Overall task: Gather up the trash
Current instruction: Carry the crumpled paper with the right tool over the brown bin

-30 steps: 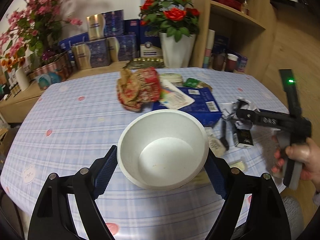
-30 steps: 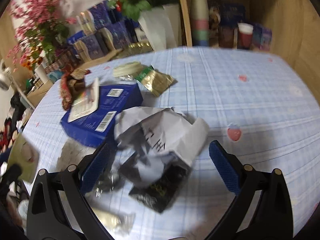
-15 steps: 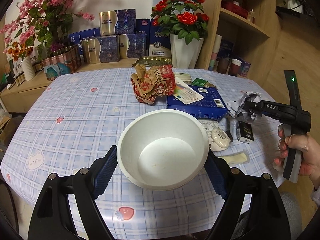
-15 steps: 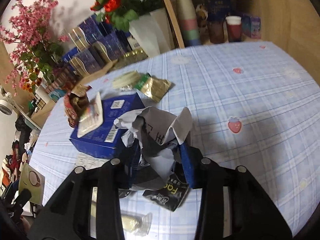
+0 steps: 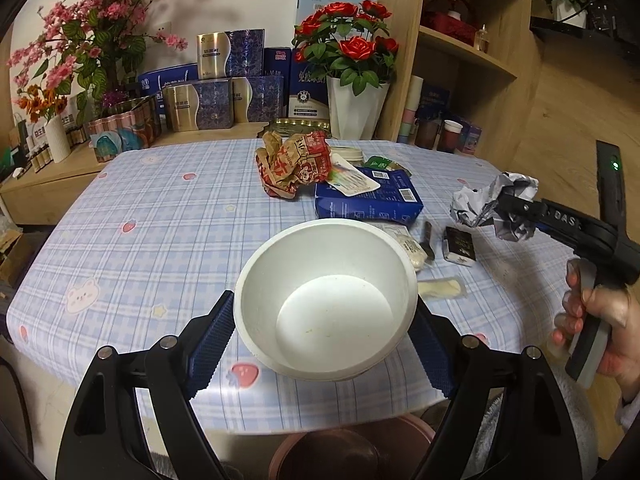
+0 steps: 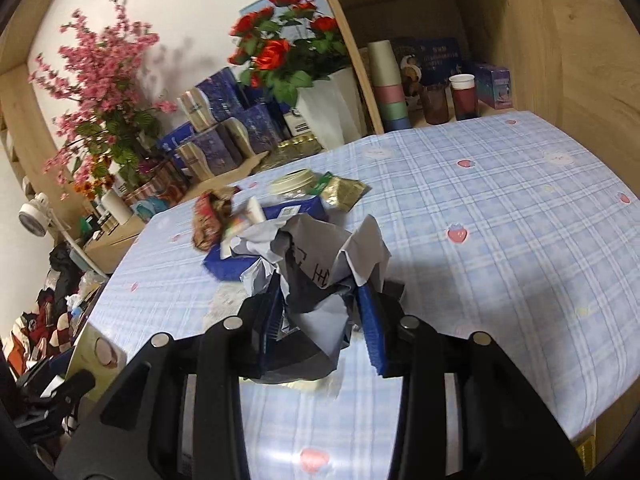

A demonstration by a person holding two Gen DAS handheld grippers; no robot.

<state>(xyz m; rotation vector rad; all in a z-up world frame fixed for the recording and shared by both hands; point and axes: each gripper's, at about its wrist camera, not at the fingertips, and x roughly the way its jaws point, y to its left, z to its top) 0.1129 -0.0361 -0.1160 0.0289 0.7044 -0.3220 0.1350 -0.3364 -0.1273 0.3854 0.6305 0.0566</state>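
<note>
My left gripper [image 5: 320,328] is shut on a white foam bowl [image 5: 326,300], held over the near edge of the table [image 5: 160,208]. My right gripper [image 6: 324,332] is shut on a crumpled grey-white paper ball [image 6: 316,264] and holds it clear of the tablecloth; the left wrist view shows that same paper ball [image 5: 480,204] at the right, with a hand [image 5: 600,320] on the gripper's handle. A crumpled red food wrapper [image 5: 294,162], a blue box [image 5: 368,200], a small black box [image 5: 460,244] and little sachets [image 5: 440,288] lie on the table.
A brown bin [image 5: 352,448] stands below the table's near edge. A white vase of red roses [image 5: 352,108], stacked gift boxes [image 5: 216,100] and pink blossoms [image 5: 92,32] line the back. A wooden shelf [image 5: 460,60] with cups stands at the right.
The right gripper closed on the crumpled paper and lifted it off the table. The left gripper drew back toward the near table edge with the bowl, bringing the bin into view.
</note>
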